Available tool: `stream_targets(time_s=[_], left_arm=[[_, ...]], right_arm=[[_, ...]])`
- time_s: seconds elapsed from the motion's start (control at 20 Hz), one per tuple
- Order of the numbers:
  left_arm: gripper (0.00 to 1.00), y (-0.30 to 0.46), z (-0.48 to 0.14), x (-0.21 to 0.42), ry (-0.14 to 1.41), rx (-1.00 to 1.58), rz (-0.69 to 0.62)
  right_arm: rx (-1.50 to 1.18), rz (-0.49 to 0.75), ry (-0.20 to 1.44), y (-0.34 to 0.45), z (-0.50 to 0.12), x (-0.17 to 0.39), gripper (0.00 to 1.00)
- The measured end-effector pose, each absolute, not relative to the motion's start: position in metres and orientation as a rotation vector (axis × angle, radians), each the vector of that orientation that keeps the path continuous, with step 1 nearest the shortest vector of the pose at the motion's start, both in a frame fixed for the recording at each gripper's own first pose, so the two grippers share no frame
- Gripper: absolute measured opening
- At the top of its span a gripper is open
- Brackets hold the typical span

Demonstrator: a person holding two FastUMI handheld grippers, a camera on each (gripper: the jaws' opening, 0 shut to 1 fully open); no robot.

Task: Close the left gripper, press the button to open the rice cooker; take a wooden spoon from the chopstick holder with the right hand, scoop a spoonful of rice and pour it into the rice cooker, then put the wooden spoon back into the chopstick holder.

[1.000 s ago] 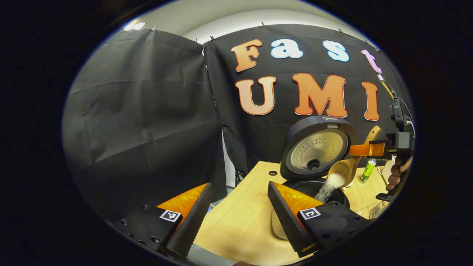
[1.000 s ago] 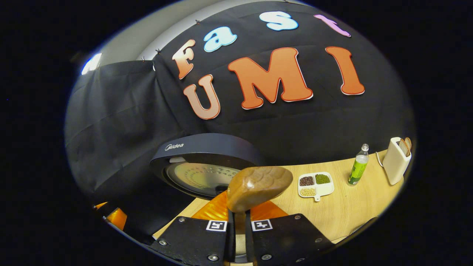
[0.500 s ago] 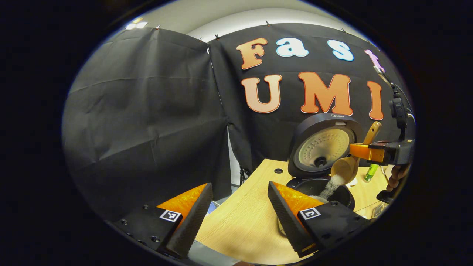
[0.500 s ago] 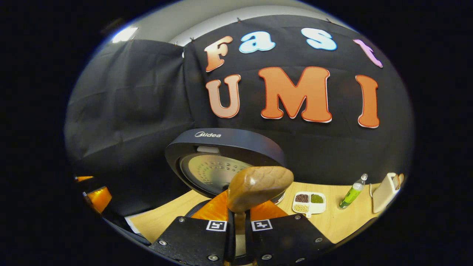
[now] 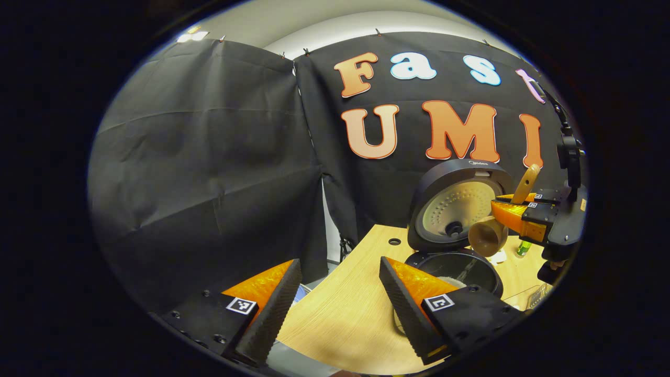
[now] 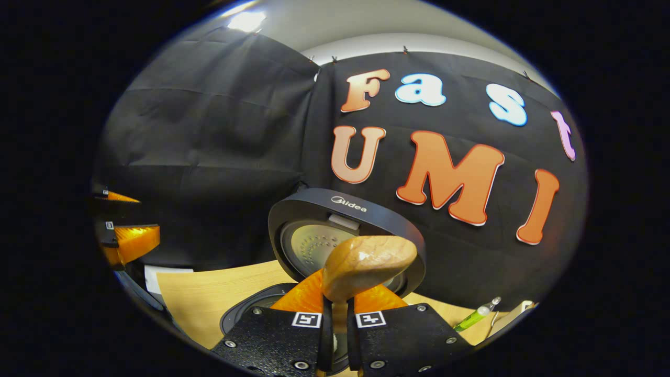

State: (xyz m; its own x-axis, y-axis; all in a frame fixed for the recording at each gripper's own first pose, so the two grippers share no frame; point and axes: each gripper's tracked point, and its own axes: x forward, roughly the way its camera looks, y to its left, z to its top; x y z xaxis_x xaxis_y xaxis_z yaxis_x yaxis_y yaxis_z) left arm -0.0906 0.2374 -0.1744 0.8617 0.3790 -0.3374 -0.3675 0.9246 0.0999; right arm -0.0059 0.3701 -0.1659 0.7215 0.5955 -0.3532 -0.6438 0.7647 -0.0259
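Observation:
The rice cooker (image 5: 454,264) stands on the wooden table with its lid (image 5: 460,201) up, and white rice (image 5: 449,283) lies in the pot. My right gripper (image 5: 515,212) hovers above the pot's right side, shut on the handle of the wooden spoon (image 5: 488,236), whose bowl looks empty and faces sideways. In the right gripper view the spoon's rounded back (image 6: 369,263) rises just over my right gripper (image 6: 337,310), with the open lid (image 6: 343,220) behind it. My left gripper (image 5: 339,266) stands open over the table, left of the cooker, holding nothing.
A green bottle (image 5: 522,248) stands behind the cooker to the right and also appears in the right gripper view (image 6: 473,316). The table (image 5: 345,309) has a small round hole (image 5: 394,242) near its back edge. My left gripper (image 6: 128,242) sits at the far left.
The stream of rice falling from the spoon into the pot has stopped. The right gripper has rolled and lifted the spoon slightly, its camera swinging left. The left gripper has stayed open and nearly still.

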Motion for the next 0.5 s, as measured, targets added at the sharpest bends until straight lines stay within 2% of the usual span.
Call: stream_targets(time_s=[0.15, 0.2, 0.25, 0.35, 0.4, 0.45, 0.5], left_arm=[[1.00, 0.232, -0.173, -0.087, 0.358, 0.042, 0.386], [0.94, 0.229, -0.171, -0.087, 0.356, 0.044, 0.382], [1.00, 0.226, -0.170, -0.086, 0.356, 0.048, 0.377], [1.00, 0.217, -0.169, -0.082, 0.355, 0.053, 0.365], [0.94, 0.213, -0.168, -0.081, 0.356, 0.055, 0.358], [1.00, 0.209, -0.167, -0.079, 0.356, 0.057, 0.351], [0.94, 0.202, -0.166, -0.077, 0.356, 0.058, 0.342]], right_arm=[[-0.101, 0.695, 0.350, 0.364, -0.164, -0.009, 0.10], [-0.065, 0.691, 0.366, 0.359, -0.161, -0.010, 0.10], [-0.021, 0.681, 0.389, 0.353, -0.159, -0.010, 0.10], [0.081, 0.656, 0.437, 0.336, -0.156, -0.009, 0.10], [0.137, 0.641, 0.461, 0.325, -0.154, -0.010, 0.10], [0.192, 0.624, 0.489, 0.314, -0.153, -0.010, 0.10], [0.250, 0.602, 0.519, 0.297, -0.154, -0.007, 0.10]])
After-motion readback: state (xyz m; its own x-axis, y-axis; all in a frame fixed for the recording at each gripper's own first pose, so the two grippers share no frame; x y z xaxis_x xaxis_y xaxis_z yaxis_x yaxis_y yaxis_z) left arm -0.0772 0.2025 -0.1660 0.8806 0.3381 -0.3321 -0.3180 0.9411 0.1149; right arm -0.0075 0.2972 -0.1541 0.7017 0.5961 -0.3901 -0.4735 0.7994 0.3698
